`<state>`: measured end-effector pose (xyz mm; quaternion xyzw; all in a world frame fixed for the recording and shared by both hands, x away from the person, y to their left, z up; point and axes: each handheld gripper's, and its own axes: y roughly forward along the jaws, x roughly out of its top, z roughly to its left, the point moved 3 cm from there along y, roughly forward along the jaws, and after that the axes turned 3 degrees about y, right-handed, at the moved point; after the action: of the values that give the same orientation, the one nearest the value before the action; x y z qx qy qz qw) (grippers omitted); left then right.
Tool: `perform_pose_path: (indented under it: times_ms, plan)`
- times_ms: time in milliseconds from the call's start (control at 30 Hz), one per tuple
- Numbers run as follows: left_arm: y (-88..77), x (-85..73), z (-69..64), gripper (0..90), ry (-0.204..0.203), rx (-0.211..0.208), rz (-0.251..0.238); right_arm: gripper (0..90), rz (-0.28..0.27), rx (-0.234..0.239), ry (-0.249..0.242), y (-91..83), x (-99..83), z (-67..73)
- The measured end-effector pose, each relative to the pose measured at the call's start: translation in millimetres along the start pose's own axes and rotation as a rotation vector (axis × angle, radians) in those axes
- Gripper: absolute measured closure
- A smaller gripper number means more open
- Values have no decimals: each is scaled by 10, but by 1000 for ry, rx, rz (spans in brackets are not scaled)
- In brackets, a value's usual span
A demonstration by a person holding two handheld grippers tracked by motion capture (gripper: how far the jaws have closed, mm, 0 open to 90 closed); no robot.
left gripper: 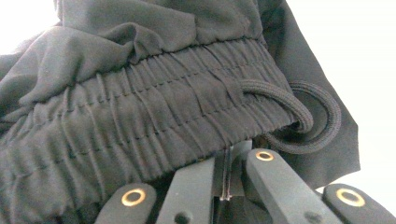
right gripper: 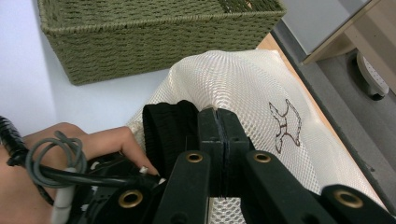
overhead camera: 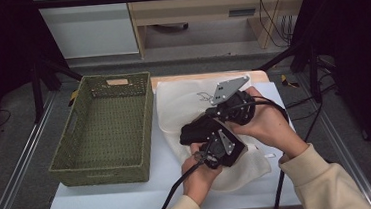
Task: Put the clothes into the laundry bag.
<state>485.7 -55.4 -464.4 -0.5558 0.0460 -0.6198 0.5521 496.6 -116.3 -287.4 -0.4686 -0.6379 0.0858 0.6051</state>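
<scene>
1. From the high view we see a woven green basket (overhead camera: pixel 102 128), rectangular with a handle slot in its far wall, standing on the left of a smooth pale table (overhead camera: pixel 106 201). Just beside it lies a cream mesh bag (overhead camera: pixel 183 102), soft and rumpled. Over the bag both hands meet: the left gripper (overhead camera: pixel 196 134) and right gripper (overhead camera: pixel 209 115) crowd a dark bundle of black cloth (overhead camera: pixel 193 131). The table's near left corner lies bare; the hands hide most of the cloth.

2. In the left gripper view the cloth (left gripper: pixel 140 107) is a gathered elastic waistband, ribbed with stitching, with a braided cord (left gripper: pixel 303 116) looping from it. The jaws stand pressed together with only a thin seam between; the cloth's edge sits over their tips (whether it is pinched there we cannot tell).

3. In the right gripper view the jaws are closed flat together against the bag (right gripper: pixel 243 79), whose fine netting bears a small dark outline drawing. A ribbed black fold (right gripper: pixel 166 133) lies beside the left jaw; whether mesh is caught between them stays hidden. The basket (right gripper: pixel 154 37) stands behind, cut off at the top.
</scene>
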Motion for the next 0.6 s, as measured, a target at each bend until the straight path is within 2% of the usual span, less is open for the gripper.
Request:
perform_pose_path:
  times_ms: [200,233,333,600]
  plan:
    - [53,51,29,899,8,3,19,900,0,1,6,-7,-2,-5]
    - [98,59,30,899,-8,10,7,900,-1,1,5,-7,-4,-3]
    - [115,64,35,899,-6,12,13,900,1,-1,1,-3,-10,-9]
    - [135,53,23,899,-22,25,-12,900,1,0,4,-14,-24,-22]
